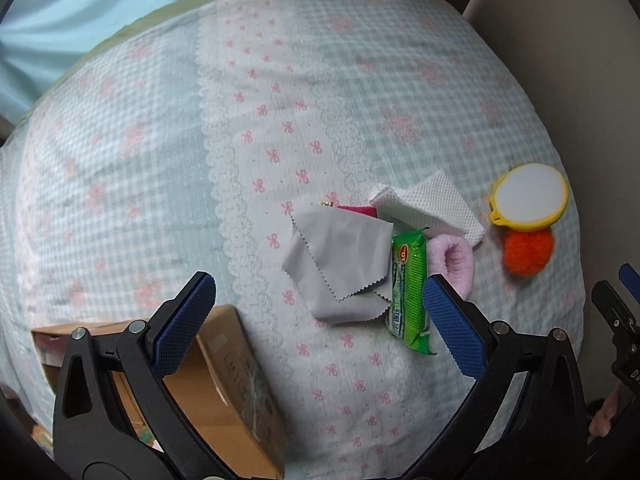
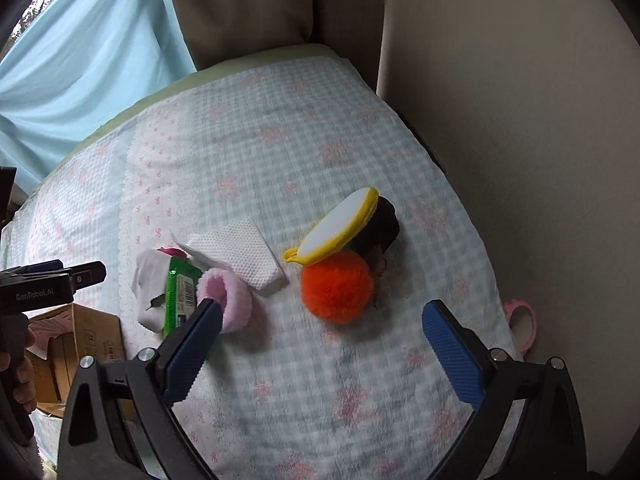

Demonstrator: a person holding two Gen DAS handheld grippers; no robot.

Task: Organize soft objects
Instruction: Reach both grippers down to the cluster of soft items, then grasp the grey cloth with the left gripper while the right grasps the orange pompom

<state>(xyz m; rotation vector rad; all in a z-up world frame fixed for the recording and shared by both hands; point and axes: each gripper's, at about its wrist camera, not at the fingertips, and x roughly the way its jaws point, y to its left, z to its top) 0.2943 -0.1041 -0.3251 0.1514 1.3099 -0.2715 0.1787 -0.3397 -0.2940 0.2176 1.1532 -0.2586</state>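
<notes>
My left gripper (image 1: 320,312) is spread wide with nothing between its blue pads, and my right gripper (image 2: 320,344) is just as wide and just as bare. Closest to the left one, at about 7 o'clock and partly under its left finger, sits an open cardboard box (image 1: 224,380) at the near edge of the bed; in the right view the same box (image 2: 76,344) lies at 8 o'clock beside my other tool. The checked bedspread (image 1: 120,160) gives me open cloth from 9 to 12 o'clock on the left side, and a broad bare patch runs between and ahead of the right fingers. The bed edge curves close at 3 o'clock in the right view, where a pink ring (image 2: 522,320) hangs just off it. Just ahead of the left jaws at 12 to 1 o'clock lies the pile: a grey cloth (image 1: 340,260) overlapping a green packet (image 1: 410,292), whose lower end reaches beside my right pad, then a pink fluffy band (image 1: 456,260) touching the packet, and a folded white tissue (image 1: 432,204) behind. Further at 2 o'clock an orange pompom (image 1: 528,252) sits against a yellow-rimmed white puff (image 1: 530,200). From the right gripper the pompom (image 2: 338,286) is straight ahead at 12 o'clock, the puff (image 2: 340,226) tilted behind it on something dark (image 2: 384,226), and the pink band (image 2: 228,300) touches my left fingertip at 10 o'clock
</notes>
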